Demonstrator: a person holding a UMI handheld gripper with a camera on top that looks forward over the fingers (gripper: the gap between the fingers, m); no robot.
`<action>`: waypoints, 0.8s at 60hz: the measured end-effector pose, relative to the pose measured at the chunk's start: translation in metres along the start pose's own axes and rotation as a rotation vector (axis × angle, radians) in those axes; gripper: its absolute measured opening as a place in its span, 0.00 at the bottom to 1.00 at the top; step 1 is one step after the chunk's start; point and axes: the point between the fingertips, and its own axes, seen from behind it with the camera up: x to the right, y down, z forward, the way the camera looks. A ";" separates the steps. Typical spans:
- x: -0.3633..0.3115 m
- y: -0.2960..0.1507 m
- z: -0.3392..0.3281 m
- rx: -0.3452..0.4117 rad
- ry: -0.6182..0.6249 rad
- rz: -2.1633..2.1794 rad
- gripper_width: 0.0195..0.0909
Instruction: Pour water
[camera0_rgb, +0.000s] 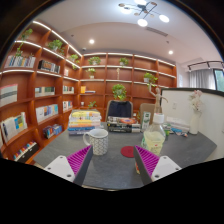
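Now tool wide open, gripping nothing, above grey bench. White ceramic mug far left, clear plastic cup w/ yellowish liquid far right; spaced apart, prob. for pouring.

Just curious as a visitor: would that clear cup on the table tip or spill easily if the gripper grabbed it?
The clear cup looks thin-walled, so it may flex. It stands upright and tallish, so it could tip. Its contents aren't discernible.
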 end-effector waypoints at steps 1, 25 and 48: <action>0.002 0.003 0.000 -0.004 0.003 -0.004 0.89; 0.103 0.054 0.027 0.058 0.154 0.038 0.89; 0.129 0.023 0.090 0.108 0.113 0.098 0.68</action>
